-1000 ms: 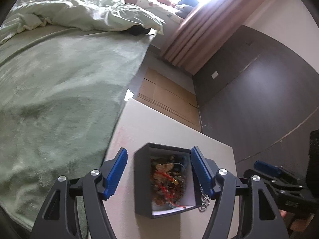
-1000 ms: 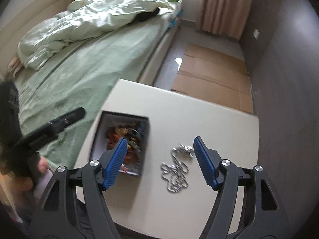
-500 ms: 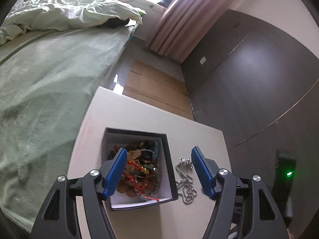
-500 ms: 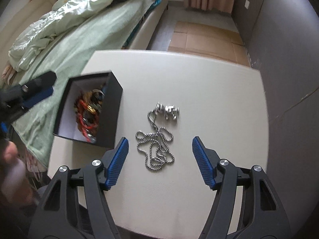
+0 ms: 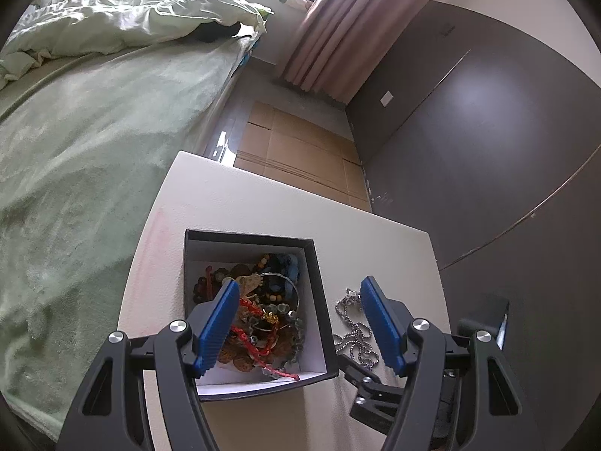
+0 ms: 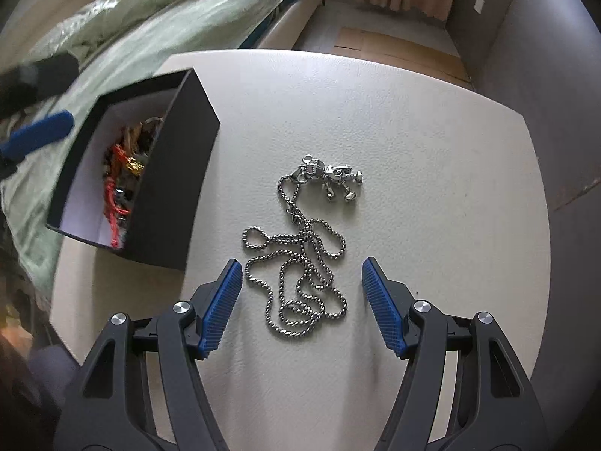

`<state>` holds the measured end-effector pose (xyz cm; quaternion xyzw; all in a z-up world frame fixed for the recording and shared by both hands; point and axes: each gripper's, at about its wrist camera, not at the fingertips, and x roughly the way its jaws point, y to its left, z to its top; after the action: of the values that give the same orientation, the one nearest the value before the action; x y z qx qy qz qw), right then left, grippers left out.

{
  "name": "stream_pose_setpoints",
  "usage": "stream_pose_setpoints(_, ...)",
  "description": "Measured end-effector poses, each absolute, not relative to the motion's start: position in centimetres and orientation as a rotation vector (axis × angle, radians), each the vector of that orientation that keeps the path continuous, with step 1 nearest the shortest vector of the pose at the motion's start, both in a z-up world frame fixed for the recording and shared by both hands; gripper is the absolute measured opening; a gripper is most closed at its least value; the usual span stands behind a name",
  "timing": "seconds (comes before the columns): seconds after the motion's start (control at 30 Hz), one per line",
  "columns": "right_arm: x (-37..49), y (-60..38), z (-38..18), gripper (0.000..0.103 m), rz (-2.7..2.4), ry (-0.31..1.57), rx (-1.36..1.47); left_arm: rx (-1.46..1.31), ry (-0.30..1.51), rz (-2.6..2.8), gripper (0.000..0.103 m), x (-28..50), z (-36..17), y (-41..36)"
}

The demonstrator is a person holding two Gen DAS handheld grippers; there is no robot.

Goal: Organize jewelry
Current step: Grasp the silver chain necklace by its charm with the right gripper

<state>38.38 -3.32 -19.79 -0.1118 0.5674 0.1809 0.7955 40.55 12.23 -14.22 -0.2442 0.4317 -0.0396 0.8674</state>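
Note:
A silver chain necklace (image 6: pixel 300 259) with a small figure pendant (image 6: pixel 334 178) lies loose on the white table (image 6: pixel 432 131). My right gripper (image 6: pixel 300 300) is open just above it, its blue pads on either side of the chain's near coils. A black box (image 6: pixel 165 173) full of mixed jewelry (image 5: pixel 259 312) stands to the left. My left gripper (image 5: pixel 300 323) is open over the box's right wall (image 5: pixel 319 300). The chain also shows in the left wrist view (image 5: pixel 353 327), with the right gripper's finger (image 5: pixel 372 383) beside it.
A bed with a green blanket (image 5: pixel 75 150) runs along the table's left side. Flattened cardboard (image 5: pixel 296 146) lies on the floor beyond the table. A dark wall (image 5: pixel 488 131) stands to the right, close to the table's edge.
My right gripper has come down and forward until the chain lies between its pads. My left gripper has drifted right and back, from straddling the box to over its right wall.

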Motion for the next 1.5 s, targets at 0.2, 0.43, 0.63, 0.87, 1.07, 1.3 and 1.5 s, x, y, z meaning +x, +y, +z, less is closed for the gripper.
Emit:
stream_pose_setpoints(0.2, 38.8, -2.8, -19.9, 0.059, 0.378, 1.173, -0.271, -0.516, 0.912, -0.085, 0.065, 40.8, -14.4, 11.9)
stream_pose_setpoints(0.43, 39.7, -3.9, -19.7, 0.017, 0.387, 1.142, -0.25, -0.503, 0.929, -0.091, 0.065, 40.9, -14.7, 11.0)
stream_pose_setpoints(0.63, 39.5, -5.3, -19.3, 0.011, 0.366, 1.16, -0.218, -0.504, 0.922, -0.089, 0.065, 41.0, -14.7, 11.1)
stream_pose_setpoints(0.87, 39.3, -6.7, -15.1, 0.011, 0.363, 1.084, -0.16, -0.515, 0.911, -0.088, 0.065, 40.7, -14.5, 11.4)
stream_pose_setpoints(1.07, 39.1, -6.3, -9.6, 0.011, 0.36, 0.988, -0.189, -0.536, 0.893, -0.075, 0.065, 40.4, -14.3, 12.4)
stream_pose_setpoints(1.3, 38.5, -5.4, -2.6, 0.001, 0.353, 0.866, -0.219, -0.565, 0.878, -0.059, 0.065, 40.2, -14.3, 13.7)
stream_pose_setpoints(1.5, 37.5, -4.4, 3.3, 0.001, 0.363, 0.766, -0.249, -0.589, 0.865, -0.051, 0.065, 39.9, -14.1, 14.4)
